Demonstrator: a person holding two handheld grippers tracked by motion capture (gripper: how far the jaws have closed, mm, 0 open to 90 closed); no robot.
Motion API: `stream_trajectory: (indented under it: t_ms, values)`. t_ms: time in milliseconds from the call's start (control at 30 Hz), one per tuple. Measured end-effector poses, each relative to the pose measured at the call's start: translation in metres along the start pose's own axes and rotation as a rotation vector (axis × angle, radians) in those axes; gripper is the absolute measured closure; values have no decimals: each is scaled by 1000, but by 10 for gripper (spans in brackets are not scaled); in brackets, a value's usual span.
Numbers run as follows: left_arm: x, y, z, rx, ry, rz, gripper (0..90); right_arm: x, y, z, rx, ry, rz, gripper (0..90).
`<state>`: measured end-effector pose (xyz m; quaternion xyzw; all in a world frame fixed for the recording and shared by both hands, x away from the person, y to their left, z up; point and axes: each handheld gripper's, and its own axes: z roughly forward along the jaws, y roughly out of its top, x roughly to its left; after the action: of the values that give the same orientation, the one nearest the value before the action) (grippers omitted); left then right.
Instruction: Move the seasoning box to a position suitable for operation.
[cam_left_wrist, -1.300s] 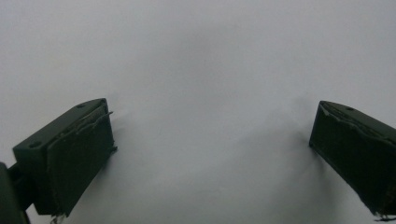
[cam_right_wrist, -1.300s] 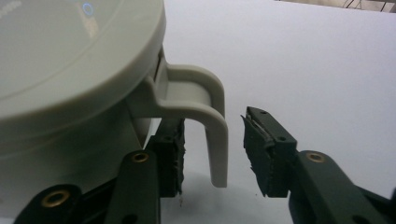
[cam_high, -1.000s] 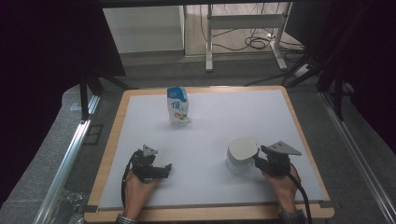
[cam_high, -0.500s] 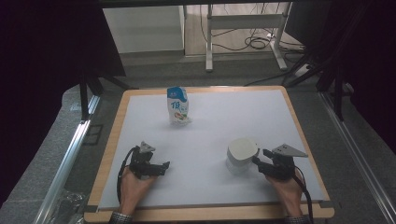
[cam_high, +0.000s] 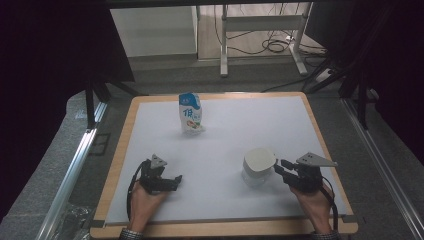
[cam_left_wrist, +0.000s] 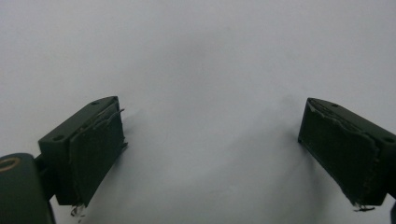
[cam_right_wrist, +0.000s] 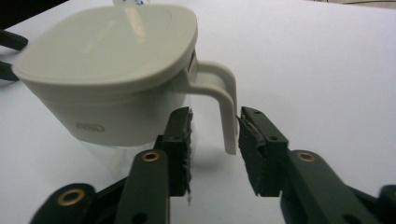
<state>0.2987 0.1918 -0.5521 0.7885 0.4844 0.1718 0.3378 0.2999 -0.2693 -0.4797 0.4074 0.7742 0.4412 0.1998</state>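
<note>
While the right claw (cam_right_wrist: 214, 140) straddles the jug's handle (cam_right_wrist: 224, 109), its jaws have just been closing, with a slight gap left on each side.

Just ahead of that claw stands the lidded white jug (cam_high: 257, 166) on the white table (cam_high: 300, 120); the table's wooden right edge runs near the hand's outer side, with bare surface beyond the jug. Off to the far side, the left claw (cam_left_wrist: 212, 149) rests wide open over bare table, holding nothing. A blue-and-white pouch (cam_high: 190, 113) stands well ahead of it, near the far edge.
</note>
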Motion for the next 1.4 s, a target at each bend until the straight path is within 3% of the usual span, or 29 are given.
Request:
stream_trajectory:
  t_ms: [167, 500, 867, 1400]
  values:
    - [0, 0, 0, -1, 0, 0, 63, -3, 10, -4, 13, 15, -1, 780]
    - [-1, -1, 0, -5, 2, 1, 63, -8, 28, -1, 36, 24, -7, 885]
    - [0, -1, 0, -4, 2, 5, 63, -10, 47, -3, 17, 64, -6, 892]
    - [-1, -1, 1, -10, 2, -1, 63, 3, 62, 3, 21, 102, -64, 892]
